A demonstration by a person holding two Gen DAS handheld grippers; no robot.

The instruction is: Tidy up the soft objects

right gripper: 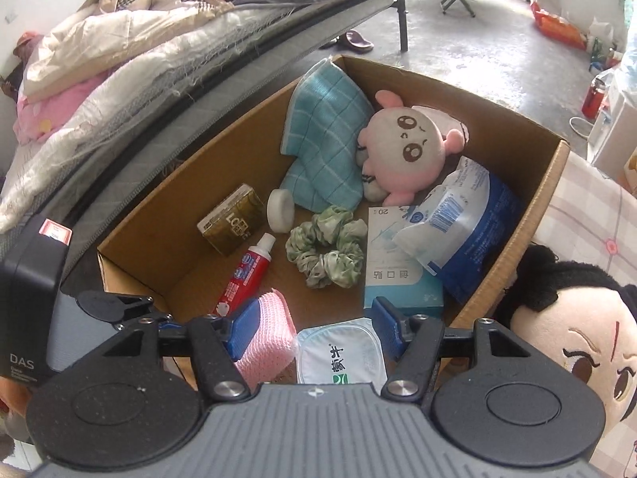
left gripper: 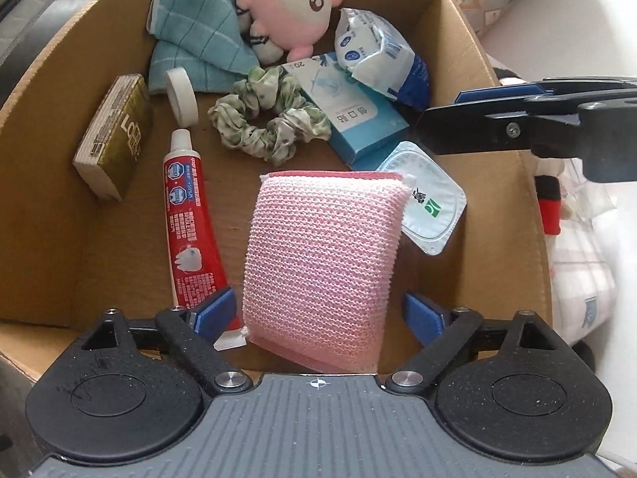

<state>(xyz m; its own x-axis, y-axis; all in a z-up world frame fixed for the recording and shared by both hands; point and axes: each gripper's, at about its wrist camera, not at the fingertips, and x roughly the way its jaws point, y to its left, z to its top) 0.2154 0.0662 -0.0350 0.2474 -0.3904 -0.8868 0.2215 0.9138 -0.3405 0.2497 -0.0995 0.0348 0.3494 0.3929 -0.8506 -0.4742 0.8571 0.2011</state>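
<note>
A pink knitted sponge (left gripper: pixel 318 267) stands on the floor of the cardboard box (left gripper: pixel 59 239), between the blue pads of my left gripper (left gripper: pixel 318 314). The pads stand just clear of its sides, so that gripper is open. My right gripper (right gripper: pixel 314 330) hovers open over the box's near right corner; in the left wrist view the right gripper (left gripper: pixel 438 115) reaches in from the right. Below it a sealed yogurt cup (right gripper: pixel 342 358) leans against the sponge (right gripper: pixel 266 334), untouched. At the back of the box lie a teal cloth (left gripper: pixel 191 32), a pink plush (left gripper: pixel 286 8) and a green scrunchie (left gripper: pixel 270 119).
Also in the box: a red toothpaste tube (left gripper: pixel 191 219), a gold carton (left gripper: pixel 115 135), a white round lid (left gripper: pixel 181 95), a blue plaster box (left gripper: pixel 358 127) and a tissue pack (left gripper: pixel 378 55). A black-haired doll (right gripper: pixel 577 338) lies outside on the right. A bed (right gripper: pixel 119 79) borders the left.
</note>
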